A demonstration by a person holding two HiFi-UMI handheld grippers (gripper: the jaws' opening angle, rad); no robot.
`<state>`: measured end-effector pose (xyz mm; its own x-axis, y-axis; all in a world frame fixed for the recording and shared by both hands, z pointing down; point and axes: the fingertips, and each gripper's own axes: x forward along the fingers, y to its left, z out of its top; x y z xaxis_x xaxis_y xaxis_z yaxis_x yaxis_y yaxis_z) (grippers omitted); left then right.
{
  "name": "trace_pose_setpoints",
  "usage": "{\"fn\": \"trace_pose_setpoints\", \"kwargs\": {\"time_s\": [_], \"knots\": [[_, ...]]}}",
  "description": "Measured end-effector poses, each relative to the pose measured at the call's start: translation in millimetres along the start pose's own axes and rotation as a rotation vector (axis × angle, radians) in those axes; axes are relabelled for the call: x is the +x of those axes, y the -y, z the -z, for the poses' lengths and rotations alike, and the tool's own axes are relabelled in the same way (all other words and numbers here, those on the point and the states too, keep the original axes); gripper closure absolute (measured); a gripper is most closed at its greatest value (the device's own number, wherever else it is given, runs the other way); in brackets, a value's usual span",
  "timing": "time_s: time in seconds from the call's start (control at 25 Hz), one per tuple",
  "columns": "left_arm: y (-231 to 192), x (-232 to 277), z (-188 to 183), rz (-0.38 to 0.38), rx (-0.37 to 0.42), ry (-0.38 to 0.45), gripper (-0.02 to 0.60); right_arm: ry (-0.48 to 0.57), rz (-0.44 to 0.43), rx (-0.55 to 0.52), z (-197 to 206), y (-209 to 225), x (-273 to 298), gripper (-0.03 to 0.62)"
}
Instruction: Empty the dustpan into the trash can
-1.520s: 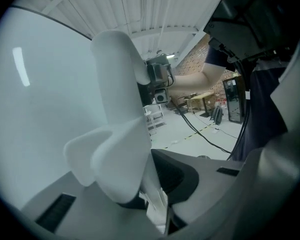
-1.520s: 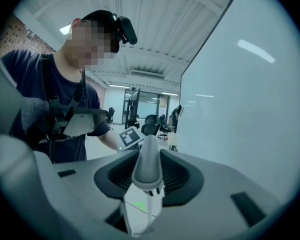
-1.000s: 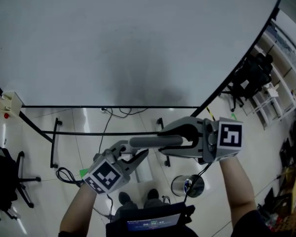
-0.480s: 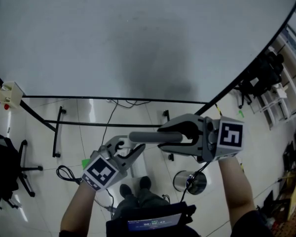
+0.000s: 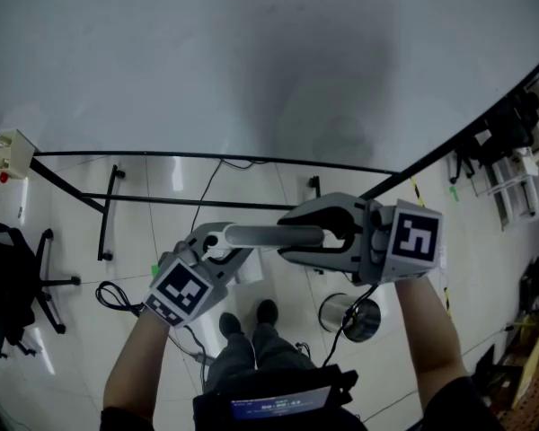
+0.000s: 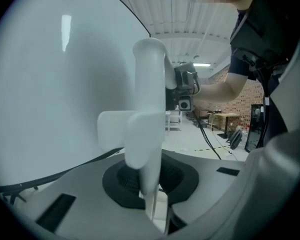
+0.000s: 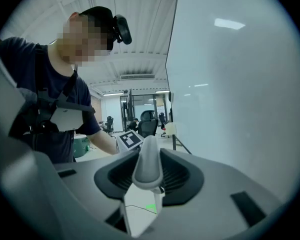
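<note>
Fingers [image 6: 122, 176] of the left gripper [image 6: 150, 189] nearly closed, pinched on the thin lower part of the dustpan [image 6: 149, 84] handle. A white block on the handle sits just above the pads.

Right gripper [image 7: 147, 179]: fingers [image 7: 182, 176] stand moderately apart, clamped on the thicker grey end of the same handle, with a white panel of the dustpan showing below it.

Head view: the handle [image 5: 274, 236] lies roughly level between the two grippers, left gripper [image 5: 223, 241] on one end, right gripper [image 5: 296, 236] on the other. Dustpan is carried in the air, well above the floor. A white part of it hangs just under the left gripper.

Below on the floor [image 5: 162, 196]: the person's shoes [image 5: 247, 317]. Just right of them, under the right gripper, a small round shiny trash can [image 5: 350, 317], well apart from the dustpan.

- Black cables [image 5: 117, 294] trail over the pale tiles at left.
- Black office chair [image 5: 13, 285] stands at the far left.

Farther on: a large white panel [image 5: 251, 61] on a black frame fills the upper picture, with a small white box [image 5: 9, 151] at its left edge. Shelving [image 5: 521, 169] at the far right.
</note>
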<state>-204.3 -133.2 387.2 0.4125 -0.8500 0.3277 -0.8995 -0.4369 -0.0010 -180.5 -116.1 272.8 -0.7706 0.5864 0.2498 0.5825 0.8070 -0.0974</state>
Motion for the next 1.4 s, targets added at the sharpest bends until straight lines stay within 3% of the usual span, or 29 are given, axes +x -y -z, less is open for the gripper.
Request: {"fn": "trace_pose_setpoints", "kwargs": {"time_s": [0.24, 0.6, 0.76, 1.4], "knots": [[-27.5, 19.2, 36.3, -0.046, 0.012, -0.064, 0.549, -0.023, -0.006, 0.040, 25.1, 29.2, 21.6, 0.448], [-30.9, 44.1, 65.9, -0.027, -0.014, -0.108, 0.551, -0.058, -0.013, 0.056, 53.2, 44.1, 27.4, 0.447], [-41.8, 37.3, 96.2, -0.025, -0.035, -0.114, 0.551, -0.096, -0.007, 0.064, 74.0, 50.0, 53.1, 0.447], [-49.2, 58.1, 131.1, -0.109, -0.084, -0.144, 0.552, -0.143, 0.009, 0.116, 114.3, 55.4, 53.7, 0.448]]}}
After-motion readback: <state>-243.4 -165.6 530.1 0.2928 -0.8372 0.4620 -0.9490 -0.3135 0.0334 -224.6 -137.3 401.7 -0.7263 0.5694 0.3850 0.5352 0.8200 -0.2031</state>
